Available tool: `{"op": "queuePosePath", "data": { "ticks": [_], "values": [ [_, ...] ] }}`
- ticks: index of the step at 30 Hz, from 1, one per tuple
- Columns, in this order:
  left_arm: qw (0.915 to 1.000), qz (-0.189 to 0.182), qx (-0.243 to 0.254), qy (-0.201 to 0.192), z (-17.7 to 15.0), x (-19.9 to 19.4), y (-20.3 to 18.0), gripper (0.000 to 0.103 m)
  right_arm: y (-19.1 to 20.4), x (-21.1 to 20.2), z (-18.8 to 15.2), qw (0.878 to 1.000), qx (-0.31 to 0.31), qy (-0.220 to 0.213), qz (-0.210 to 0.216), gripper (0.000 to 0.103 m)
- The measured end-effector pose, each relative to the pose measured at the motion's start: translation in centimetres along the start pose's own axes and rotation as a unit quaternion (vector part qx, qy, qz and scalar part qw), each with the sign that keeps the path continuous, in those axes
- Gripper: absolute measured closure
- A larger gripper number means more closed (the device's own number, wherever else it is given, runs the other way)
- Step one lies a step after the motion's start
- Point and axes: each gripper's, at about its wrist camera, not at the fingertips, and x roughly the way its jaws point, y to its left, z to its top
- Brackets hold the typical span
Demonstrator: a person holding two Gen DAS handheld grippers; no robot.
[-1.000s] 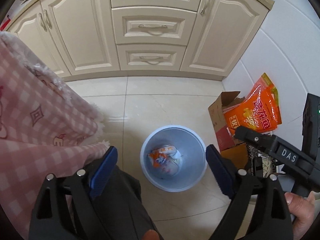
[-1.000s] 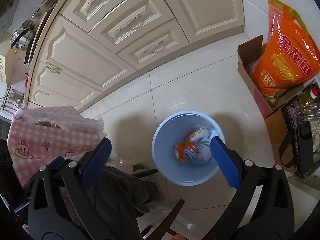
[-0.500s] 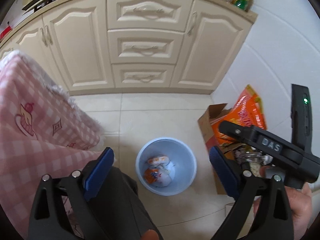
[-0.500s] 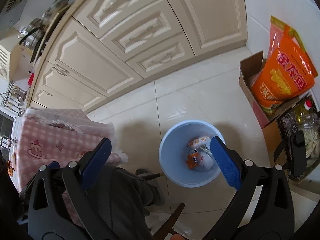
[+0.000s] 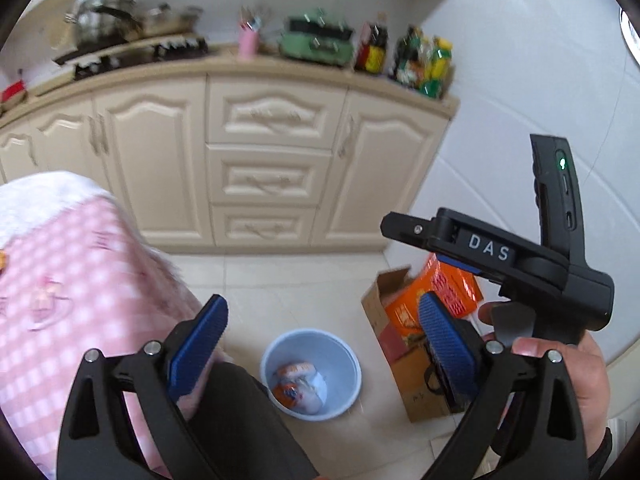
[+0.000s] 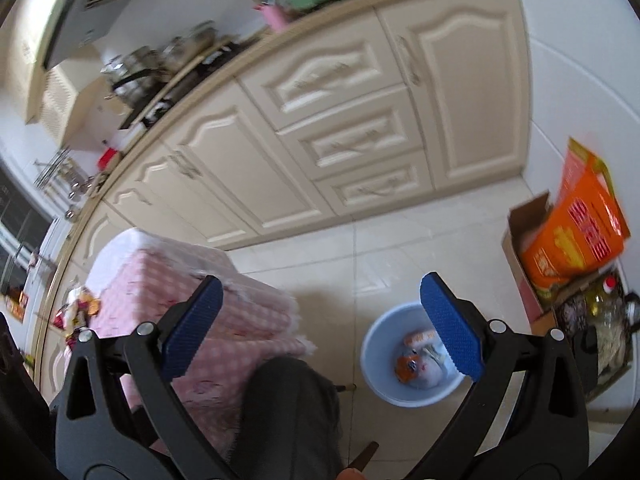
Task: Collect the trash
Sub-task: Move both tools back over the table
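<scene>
A light blue bin stands on the tiled floor far below both grippers, with orange and white wrappers inside. It also shows in the right wrist view, wrappers in it. My left gripper is open and empty, high above the bin. My right gripper is open and empty; its black body shows at the right of the left wrist view. More wrappers lie on the pink table at the far left.
A table with a pink checked cloth is at the left. Cream cabinets run along the back under a cluttered counter. A cardboard box with an orange bag stands by the right wall. The person's dark leg is below.
Both grippers have risen and tilted up from the bin. The bin looks smaller and lower, and the counter top has come into view. Both stay open and empty.
</scene>
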Motion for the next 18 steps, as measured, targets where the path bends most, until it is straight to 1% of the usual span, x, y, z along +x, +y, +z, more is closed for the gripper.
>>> {"op": "queuePosePath", "data": {
  "ticks": [2, 4, 8, 11, 15, 18],
  "values": [
    [0.9995, 0.016, -0.008, -0.026, 0.3, -2.6, 1.2, 0.009, 2.2, -0.6, 0.1, 1.000, -0.017, -0.007, 0.014, 0.006],
    [0.9985, 0.033, -0.010, -0.043, 0.4, -4.6, 2.3, 0.009, 4.2, -1.1, 0.1, 0.999, -0.032, -0.010, 0.028, 0.006],
    [0.9945, 0.079, -0.016, -0.066, 0.3, -8.2, 4.7, 0.009, 8.3, -1.8, -0.1, 0.996, -0.066, -0.013, 0.057, 0.006],
    [0.9911, 0.104, -0.032, -0.076, 0.4, -10.6, 6.9, 0.009, 11.0, -2.2, -0.3, 0.994, -0.078, -0.017, 0.077, 0.006],
    [0.9824, 0.152, -0.051, -0.096, 0.4, -14.2, 9.3, 0.009, 14.9, -3.0, -0.8, 0.989, -0.107, -0.019, 0.105, 0.006],
    [0.9704, 0.204, -0.062, -0.114, 0.1, -17.4, 11.4, 0.009, 18.3, -3.6, -1.6, 0.982, -0.142, -0.019, 0.125, 0.006]
  ]
}}
